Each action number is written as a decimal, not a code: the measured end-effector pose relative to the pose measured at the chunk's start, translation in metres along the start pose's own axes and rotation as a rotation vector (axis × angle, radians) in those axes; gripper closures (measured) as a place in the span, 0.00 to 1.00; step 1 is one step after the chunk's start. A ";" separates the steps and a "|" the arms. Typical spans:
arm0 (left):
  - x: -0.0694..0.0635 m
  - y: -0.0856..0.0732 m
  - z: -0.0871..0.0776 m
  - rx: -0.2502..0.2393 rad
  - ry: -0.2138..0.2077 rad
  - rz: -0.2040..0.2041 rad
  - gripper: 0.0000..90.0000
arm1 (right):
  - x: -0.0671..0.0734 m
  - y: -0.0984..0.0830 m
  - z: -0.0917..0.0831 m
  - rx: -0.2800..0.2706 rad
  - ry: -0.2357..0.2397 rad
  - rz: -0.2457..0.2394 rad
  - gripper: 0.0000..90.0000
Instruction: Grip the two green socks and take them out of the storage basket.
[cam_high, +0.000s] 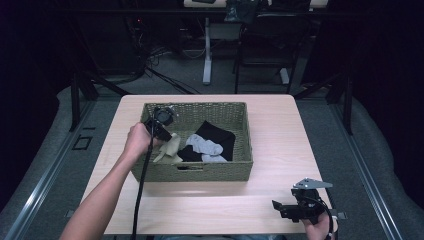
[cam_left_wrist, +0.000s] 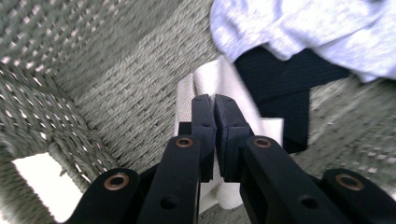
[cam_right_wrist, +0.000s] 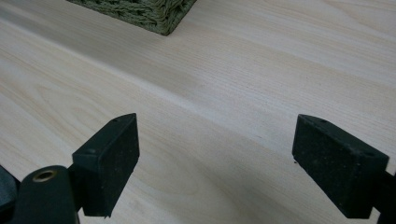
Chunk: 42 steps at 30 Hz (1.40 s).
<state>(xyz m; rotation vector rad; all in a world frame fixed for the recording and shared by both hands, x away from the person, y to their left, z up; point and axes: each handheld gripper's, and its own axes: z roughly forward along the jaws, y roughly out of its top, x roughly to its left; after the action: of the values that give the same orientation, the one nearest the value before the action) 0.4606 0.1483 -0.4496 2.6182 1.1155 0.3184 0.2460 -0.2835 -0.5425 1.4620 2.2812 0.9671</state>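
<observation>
A woven olive basket (cam_high: 200, 172) stands mid-table. Inside it lie a cream cloth (cam_high: 170, 150), a pale grey sock (cam_high: 205, 146) and a black garment (cam_high: 220, 134). My left gripper (cam_high: 168, 136) reaches into the basket's left half and is shut on the top of the cream cloth. In the left gripper view the left gripper (cam_left_wrist: 215, 100) has its jaws pressed together on a fold of the cream cloth (cam_left_wrist: 205, 79), which hangs down behind them. My right gripper (cam_high: 281, 207) rests low at the table's near right corner, open, and the right gripper (cam_right_wrist: 215, 140) has only bare wood between its pads.
The basket's woven wall (cam_left_wrist: 93, 56) is close on the left of the held cloth, with a handle slot below. The grey sock (cam_left_wrist: 317, 32) and black garment (cam_left_wrist: 285, 79) lie just beyond. The wooden table (cam_high: 280, 130) has bare room right of the basket, whose corner (cam_right_wrist: 159, 14) lies ahead of the right gripper.
</observation>
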 end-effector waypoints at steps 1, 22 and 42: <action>0.000 0.001 -0.005 -0.010 0.006 0.005 0.97 | 0.000 0.000 0.000 0.001 -0.001 0.000 0.16; 0.008 0.011 -0.070 -0.121 0.034 0.015 0.98 | 0.000 0.000 0.000 -0.002 0.004 -0.005 0.16; 0.030 -0.006 -0.115 -0.218 0.086 -0.044 0.97 | 0.001 0.000 0.002 0.017 0.001 -0.020 0.16</action>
<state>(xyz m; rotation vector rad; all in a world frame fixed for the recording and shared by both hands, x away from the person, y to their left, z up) 0.4420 0.1936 -0.3407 2.4054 1.0964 0.5166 0.2465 -0.2815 -0.5436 1.4436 2.3061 0.9455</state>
